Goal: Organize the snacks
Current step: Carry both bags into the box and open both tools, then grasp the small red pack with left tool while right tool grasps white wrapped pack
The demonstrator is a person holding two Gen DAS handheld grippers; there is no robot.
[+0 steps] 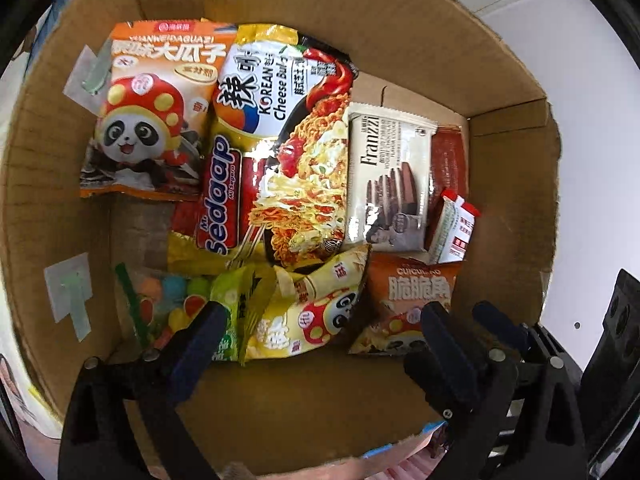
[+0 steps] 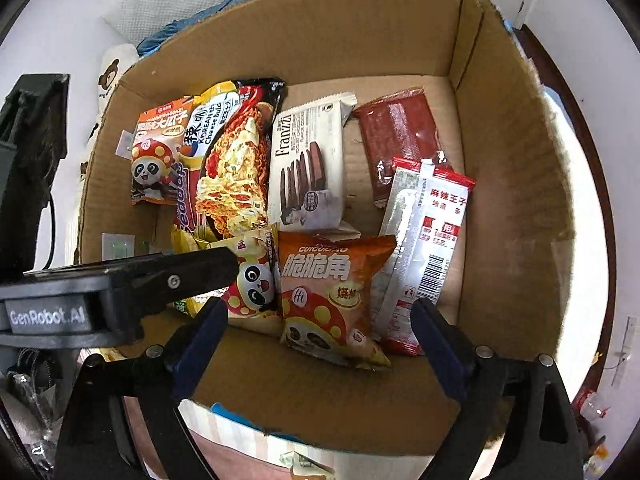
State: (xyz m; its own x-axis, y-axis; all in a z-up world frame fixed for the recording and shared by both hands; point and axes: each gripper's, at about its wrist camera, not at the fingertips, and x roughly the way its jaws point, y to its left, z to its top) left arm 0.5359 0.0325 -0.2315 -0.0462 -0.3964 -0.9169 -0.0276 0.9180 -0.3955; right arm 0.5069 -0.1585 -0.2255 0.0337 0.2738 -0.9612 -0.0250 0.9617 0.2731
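Nearest my left camera, the left tongs [image 1: 320, 328] stand wide apart and hold nothing, hovering over the near end of the cardboard box [image 1: 280, 412]. Between their tips lies a yellow panda snack bag [image 1: 316, 312]; a green packet [image 1: 226, 320] and a bag of coloured sweets [image 1: 168, 304] sit beside the left tip. An orange panda crisp bag [image 1: 408, 296] lies by the right tip.

In my right camera, the right tongs [image 2: 320, 328] are likewise wide and empty, framing that orange crisp bag [image 2: 328, 292], with the white-and-red sachet [image 2: 424, 240] leaning against the box wall just beside it. The left tool crosses this view from the left, above the yellow bag [image 2: 252, 276].

Farther in, the snacks lie side by side on the box floor: an orange sunflower-seed bag [image 1: 156, 112] in the far left corner, a noodle packet [image 1: 288, 152] overlapping it, then a white wafer pack [image 1: 388, 176] and a dark red packet [image 2: 396, 136] towards the right wall. A second red noodle packet [image 1: 224, 196] shows under the first.
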